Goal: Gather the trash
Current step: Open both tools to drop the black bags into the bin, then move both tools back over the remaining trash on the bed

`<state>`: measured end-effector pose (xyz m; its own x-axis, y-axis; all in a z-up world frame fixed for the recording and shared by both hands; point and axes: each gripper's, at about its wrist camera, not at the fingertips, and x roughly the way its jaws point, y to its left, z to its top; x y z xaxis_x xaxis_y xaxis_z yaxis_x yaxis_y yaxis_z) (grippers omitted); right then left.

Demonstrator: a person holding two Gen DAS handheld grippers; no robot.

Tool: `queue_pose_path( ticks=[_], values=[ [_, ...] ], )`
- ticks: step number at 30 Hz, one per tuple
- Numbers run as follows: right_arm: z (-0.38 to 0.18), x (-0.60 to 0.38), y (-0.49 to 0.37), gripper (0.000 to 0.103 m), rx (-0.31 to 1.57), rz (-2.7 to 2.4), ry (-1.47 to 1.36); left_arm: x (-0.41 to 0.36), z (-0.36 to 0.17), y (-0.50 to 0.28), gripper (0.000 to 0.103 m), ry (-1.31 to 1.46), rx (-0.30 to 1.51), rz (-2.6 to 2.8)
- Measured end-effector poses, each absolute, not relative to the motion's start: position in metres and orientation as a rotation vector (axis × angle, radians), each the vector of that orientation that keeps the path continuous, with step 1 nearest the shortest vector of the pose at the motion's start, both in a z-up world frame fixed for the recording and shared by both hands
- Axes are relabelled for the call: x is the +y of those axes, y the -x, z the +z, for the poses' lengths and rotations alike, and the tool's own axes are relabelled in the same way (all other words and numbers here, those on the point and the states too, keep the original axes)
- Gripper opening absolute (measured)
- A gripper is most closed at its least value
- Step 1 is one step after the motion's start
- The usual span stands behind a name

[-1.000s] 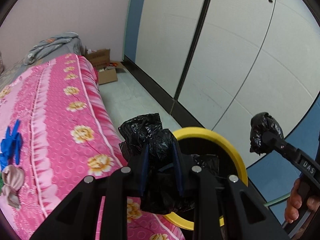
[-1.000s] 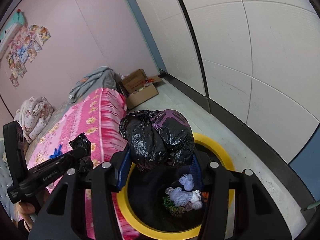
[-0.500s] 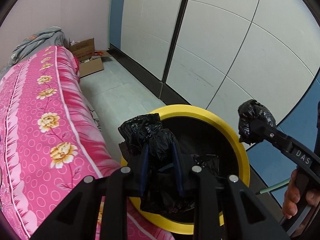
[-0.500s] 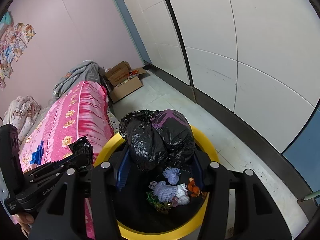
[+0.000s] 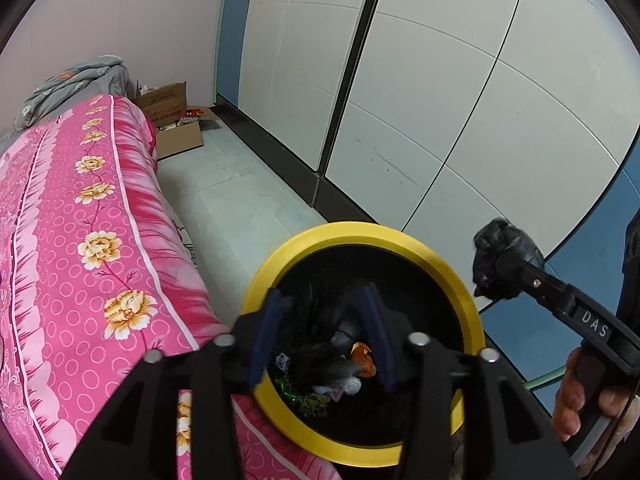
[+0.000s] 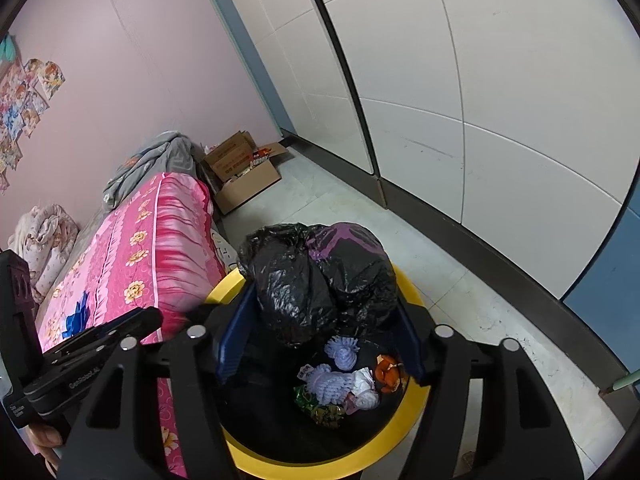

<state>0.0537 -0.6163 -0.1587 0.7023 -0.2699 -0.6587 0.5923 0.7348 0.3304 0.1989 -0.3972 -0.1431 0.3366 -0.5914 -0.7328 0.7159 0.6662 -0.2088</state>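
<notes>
A yellow-rimmed black bin [image 5: 360,230] stands on the floor against the bed. My left gripper [image 5: 320,294] hangs over it, its jaws opening. A black trash bag [image 5: 320,344] shows as a dark blur between the fingers, dropping into the bin. My right gripper [image 6: 324,300] is also over the bin [image 6: 312,466]. Its jaws are opening, with a second crumpled black bag [image 6: 320,272] still up between the blue pads. From the left wrist view that bag [image 5: 496,240] sits at the right gripper's tips. Wrappers and purple knitted bits [image 6: 340,384] lie in the bin.
A bed with a pink floral cover [image 5: 80,240] runs along the left, touching the bin. An open cardboard box [image 5: 176,124] sits on the floor past its end. White cupboard doors [image 5: 440,100] line the right. A hand [image 5: 576,400] grips the right tool.
The left jaws have parted and let go of their black bag, which now falls into the bin. Both grippers have sunk closer to the bin. The right jaws have widened slightly.
</notes>
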Motion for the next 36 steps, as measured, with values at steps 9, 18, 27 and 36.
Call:
queue_pose_path(
  ticks=[9, 18, 27, 36],
  values=[
    [-0.140, -0.611, -0.044, 0.077, 0.578, -0.535, -0.552, -0.378, -0.122, -0.195, 0.074, -0.117, 0.835, -0.857],
    [-0.121, -0.591, -0.050, 0.079, 0.570, -0.461, -0.545, -0.330, -0.092, -0.193, 0.078, -0.084, 0.766, -0.804],
    [-0.097, -0.543, -0.072, 0.083, 0.578, -0.289, -0.507, -0.254, -0.066, -0.181, 0.079, -0.071, 0.697, -0.733],
    [-0.073, -0.466, -0.112, 0.088, 0.612, -0.070, -0.419, -0.159, -0.055, -0.169, 0.079, -0.062, 0.662, -0.653]
  ],
)
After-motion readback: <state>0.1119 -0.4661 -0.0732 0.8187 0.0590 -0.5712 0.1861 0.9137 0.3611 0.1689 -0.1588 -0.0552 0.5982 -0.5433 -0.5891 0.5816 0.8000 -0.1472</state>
